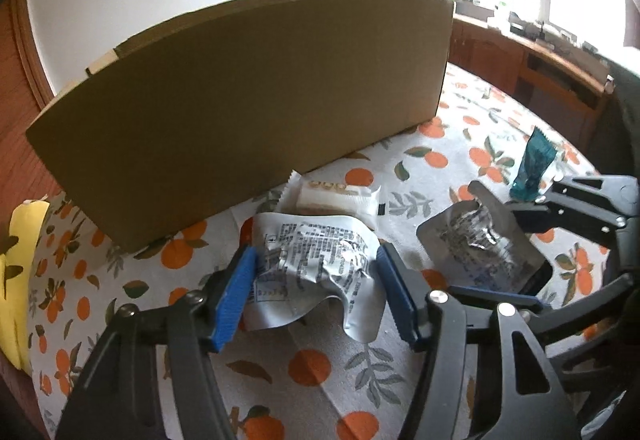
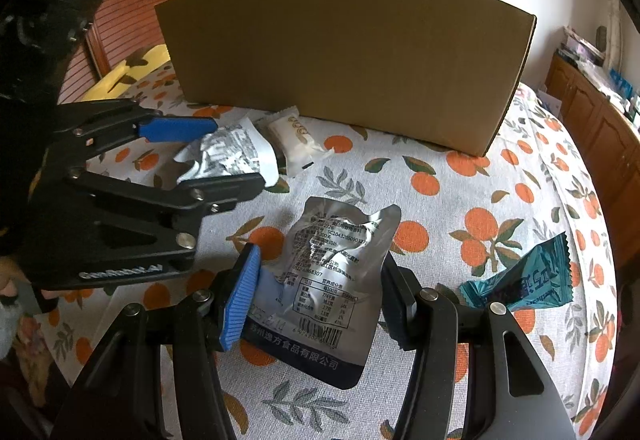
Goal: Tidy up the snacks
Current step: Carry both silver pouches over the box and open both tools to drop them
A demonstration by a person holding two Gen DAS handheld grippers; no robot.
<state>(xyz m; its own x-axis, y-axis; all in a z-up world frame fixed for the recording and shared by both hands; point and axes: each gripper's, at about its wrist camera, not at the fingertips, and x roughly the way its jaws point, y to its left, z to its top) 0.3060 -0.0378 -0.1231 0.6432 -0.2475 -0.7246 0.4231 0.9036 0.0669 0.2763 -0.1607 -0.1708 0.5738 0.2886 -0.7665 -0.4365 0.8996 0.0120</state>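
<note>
Jaws of both grippers stand apart, each straddling a crumpled silver pouch (image 1: 316, 272) (image 2: 332, 280), contact unclear.

Matt brown cardboard box (image 2: 344, 56), smooth-faced, standing on a printed cloth table cover (image 2: 460, 200) with an orange-fruit pattern. In front of the box: crinkled, glossy silver foil pouch (image 2: 332, 280) and a second creased foil pouch (image 1: 316, 264); white matt plastic wrapper (image 2: 296, 138); glossy teal film wrapper (image 2: 524, 276). Ribbed blue pads (image 1: 236, 296) on matt black plastic fingers with shiny metal rivets.
</note>
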